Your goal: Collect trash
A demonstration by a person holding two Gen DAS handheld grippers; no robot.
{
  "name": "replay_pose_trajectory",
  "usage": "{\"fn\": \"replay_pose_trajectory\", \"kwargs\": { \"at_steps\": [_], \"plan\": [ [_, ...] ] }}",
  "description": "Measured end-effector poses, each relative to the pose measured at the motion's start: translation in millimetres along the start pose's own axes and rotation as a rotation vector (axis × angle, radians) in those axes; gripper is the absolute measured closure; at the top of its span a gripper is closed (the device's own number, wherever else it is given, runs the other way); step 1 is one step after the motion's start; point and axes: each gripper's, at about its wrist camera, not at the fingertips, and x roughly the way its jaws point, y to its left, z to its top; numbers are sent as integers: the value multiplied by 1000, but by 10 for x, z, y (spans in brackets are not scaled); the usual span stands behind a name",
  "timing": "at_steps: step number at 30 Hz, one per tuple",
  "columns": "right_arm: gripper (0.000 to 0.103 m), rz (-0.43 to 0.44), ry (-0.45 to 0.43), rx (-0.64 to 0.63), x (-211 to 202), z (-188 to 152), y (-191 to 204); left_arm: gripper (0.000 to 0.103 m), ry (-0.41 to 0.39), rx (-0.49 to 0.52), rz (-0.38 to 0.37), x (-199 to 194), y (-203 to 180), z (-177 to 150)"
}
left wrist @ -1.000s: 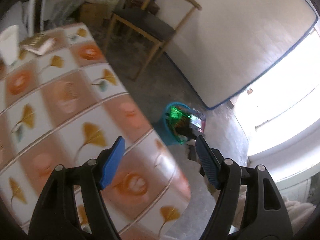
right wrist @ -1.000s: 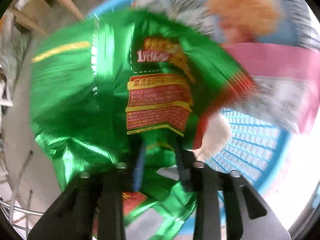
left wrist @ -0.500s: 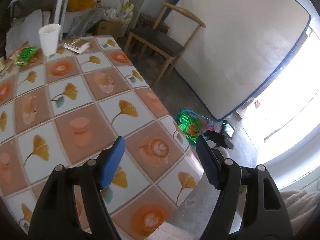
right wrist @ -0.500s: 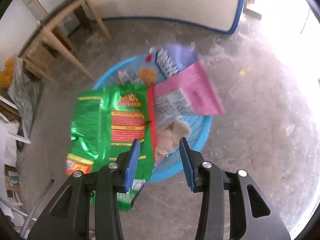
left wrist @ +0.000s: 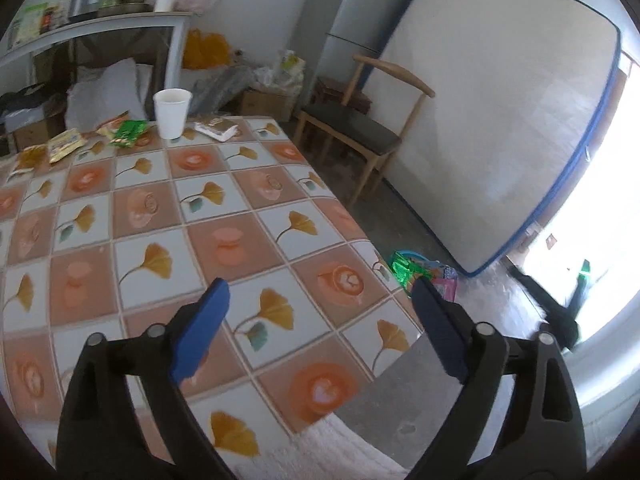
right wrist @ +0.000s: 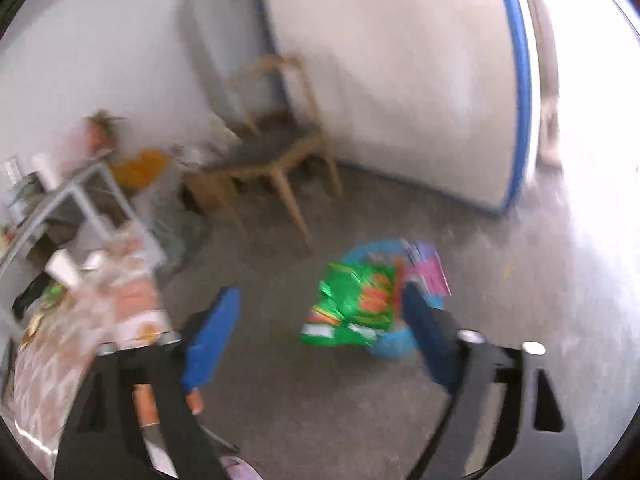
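1. The left gripper (left wrist: 316, 316) hangs over the table's tiled oilcloth (left wrist: 224, 240), printed with ginkgo leaves and coffee cups; its blue-padded jaws are opening, nothing between them.
2. The right gripper (right wrist: 320, 340), above bare grey concrete floor (right wrist: 500, 320), is opening too, jaws empty.
3. On that floor stands a round blue plastic basket (right wrist: 394, 346) holding a shiny green snack bag (right wrist: 352, 304) and a pink packet (right wrist: 430, 274); its print is too blurred to read.
4. At the table's far end lie small green and yellow wrappers (left wrist: 128, 132) beside a white paper cup (left wrist: 172, 114).
5. Beyond stand a wooden chair (left wrist: 360, 128) and an upright white mattress with blue edging (left wrist: 500, 132).
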Motion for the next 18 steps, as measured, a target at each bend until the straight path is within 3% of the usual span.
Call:
{"fn": "replay_pose_trajectory", "kwargs": {
  "at_steps": [3,6,9,16,18],
  "plan": [
    [6,39,-131,-95,-584,16,365,9,-31,-40,39,-127,-55,-50],
    [6,98,-160,-144,-894,-25,618,9,-79,-59,114,-215,-151,-82],
    [6,166,-101,-164,-1018,-110,858,9,-100,-15,172,-248,-309,-142],
    [6,89,3,-363,-973,-519,1420,9,-159,64,396,-243,-486,-377],
    [6,91,69,-392,-870,-596,1482,9,-89,69,431,-165,-477,-411]
  ]
}}
